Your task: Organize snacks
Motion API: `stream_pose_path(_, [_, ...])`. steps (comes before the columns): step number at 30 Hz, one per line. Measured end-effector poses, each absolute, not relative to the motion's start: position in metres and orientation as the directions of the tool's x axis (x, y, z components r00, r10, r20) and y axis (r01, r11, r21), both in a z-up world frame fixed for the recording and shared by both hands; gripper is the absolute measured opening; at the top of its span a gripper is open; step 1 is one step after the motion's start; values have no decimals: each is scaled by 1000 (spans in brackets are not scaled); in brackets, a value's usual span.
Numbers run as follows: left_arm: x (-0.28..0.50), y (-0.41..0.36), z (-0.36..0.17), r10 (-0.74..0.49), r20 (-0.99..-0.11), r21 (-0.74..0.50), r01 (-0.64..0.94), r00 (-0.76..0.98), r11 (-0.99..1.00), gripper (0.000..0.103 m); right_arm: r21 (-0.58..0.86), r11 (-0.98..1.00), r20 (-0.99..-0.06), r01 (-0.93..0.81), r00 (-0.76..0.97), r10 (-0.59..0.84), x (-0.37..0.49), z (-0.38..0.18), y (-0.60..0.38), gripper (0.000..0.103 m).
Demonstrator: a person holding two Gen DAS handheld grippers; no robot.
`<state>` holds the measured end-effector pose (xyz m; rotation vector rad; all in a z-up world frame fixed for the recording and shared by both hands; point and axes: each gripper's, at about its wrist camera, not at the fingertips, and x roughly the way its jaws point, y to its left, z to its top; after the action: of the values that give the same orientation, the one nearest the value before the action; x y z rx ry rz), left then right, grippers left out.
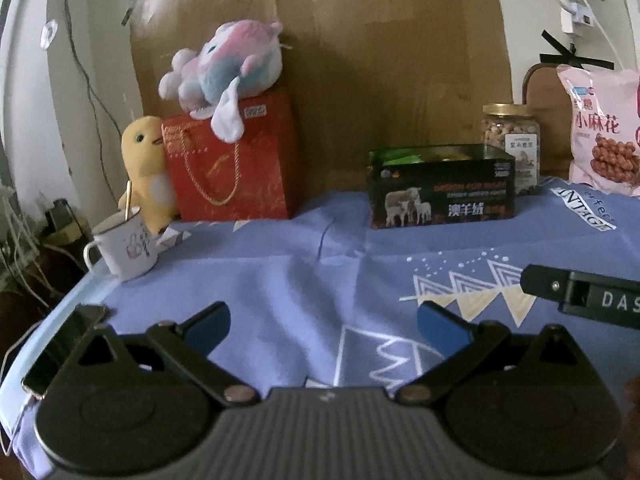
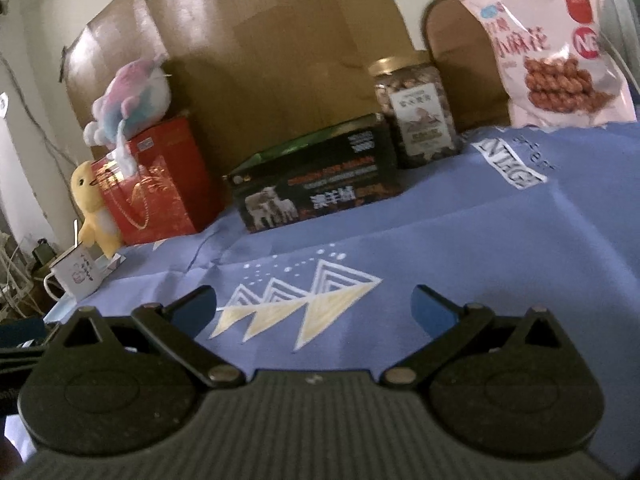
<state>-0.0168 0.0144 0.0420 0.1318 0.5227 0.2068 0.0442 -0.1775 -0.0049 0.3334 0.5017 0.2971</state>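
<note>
Here, both views look across a surface (image 1: 280,272) draped in a blue cloth printed with white and cream triangles. The left hand-held gripper (image 1: 322,322) hovers low over the cloth with its blue-padded fingers (image 1: 212,326) spread wide and nothing between them. The right hand-held gripper (image 2: 314,308) is likewise spread wide and empty above the triangle print; part of its black body (image 1: 584,294) enters the left wrist view from the right edge.

The snacks stand along the far side of the surface, in front of a brown cardboard sheet (image 1: 360,60) taped to the wall. A black open-topped box (image 1: 442,186) printed with sheep sits near the centre, with green packaging visible inside it. Just behind its right end stands a jar of nuts (image 1: 512,140) with a gold lid, upright; whether jar and box touch cannot be told. Further right, a pink snack bag (image 1: 604,132) showing twisted dough sticks stands upright, apart from the jar.

At the far left, a red gift bag (image 1: 236,160) with gold rope handles carries a pink-and-blue plush toy (image 1: 228,68) on top. A yellow plush duck (image 1: 146,168) leans against the bag's left side. In front of the duck, near the surface's left edge, stands a white mug (image 1: 124,246) with a stick-like handle rising from it. A dark phone (image 1: 60,346) lies at the near left edge.
</note>
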Motion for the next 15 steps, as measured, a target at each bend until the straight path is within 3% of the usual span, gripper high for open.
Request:
stream_pose_path(9, [-6, 6, 63, 221, -460, 167, -160, 860, 973, 103, 411, 873, -421, -261, 796, 436, 46, -5, -191, 103])
stream_pose_path(15, [18, -2, 54, 166, -582, 124, -115, 796, 986, 103, 393, 867, -429, -305, 773, 467, 41, -5, -195, 103])
